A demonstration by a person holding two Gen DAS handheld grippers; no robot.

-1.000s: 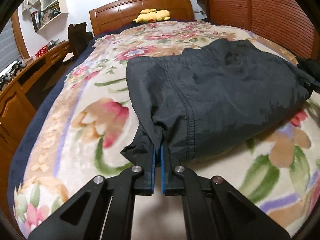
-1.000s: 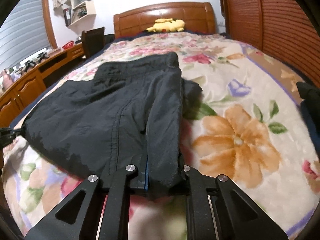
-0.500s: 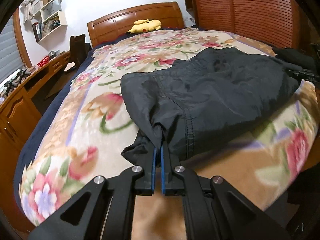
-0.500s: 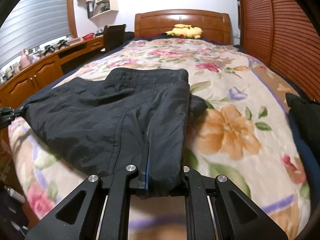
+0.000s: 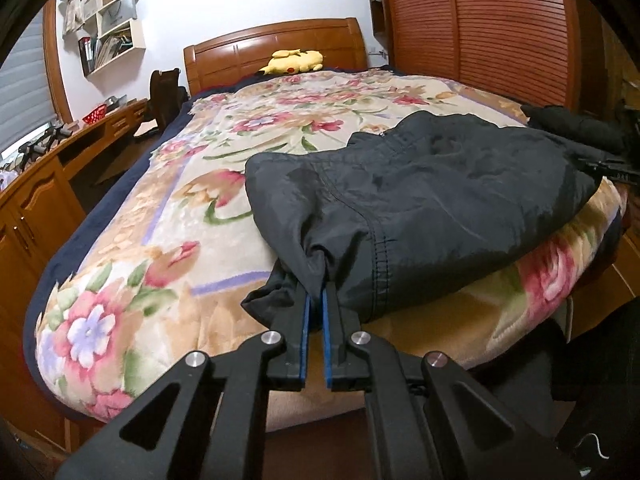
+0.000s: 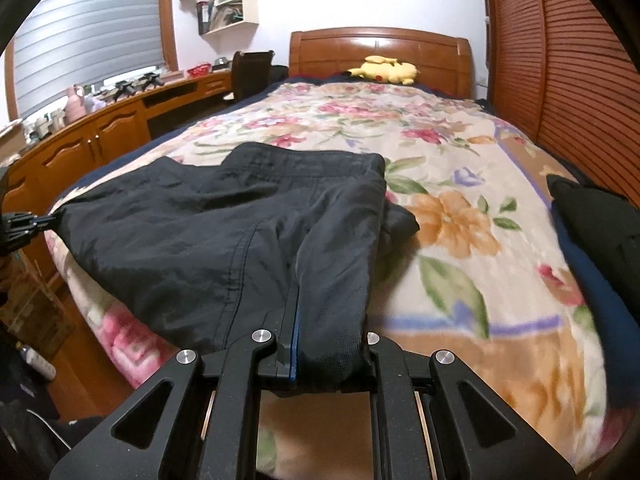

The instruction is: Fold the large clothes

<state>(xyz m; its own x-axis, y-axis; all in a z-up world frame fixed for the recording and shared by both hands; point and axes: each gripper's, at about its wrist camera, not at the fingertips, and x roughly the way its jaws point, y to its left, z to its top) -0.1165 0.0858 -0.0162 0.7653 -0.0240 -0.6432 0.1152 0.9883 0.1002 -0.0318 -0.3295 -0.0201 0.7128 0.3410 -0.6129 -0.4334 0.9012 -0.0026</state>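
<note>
Dragged toward the foot of the bed (image 5: 168,216), the black trousers (image 5: 420,208) now lie with their near edge hanging over the mattress end, where earlier they were spread farther up the floral blanket (image 6: 460,184), nearer the wooden headboard (image 6: 380,52). More of the floor and of the desk beside the bed is taken in than before.

The trousers are seen folded, the waistband (image 6: 304,160) turned toward the headboard and the doubled cloth stretched flat between the two grippers. A lengthwise fold appears done; the crosswise folds are judged to be left, and a second dark garment (image 6: 596,220) waits at the blanket's right edge, well apart from the headboard.

The left gripper (image 5: 314,300) is pressed together on a bunched corner of the trousers at the foot end. The right gripper (image 6: 328,332) is clamped on the opposite thick hem.

A yellow plush toy (image 6: 382,69) rests against the headboard. No brand, label or writing can be read anywhere.
</note>
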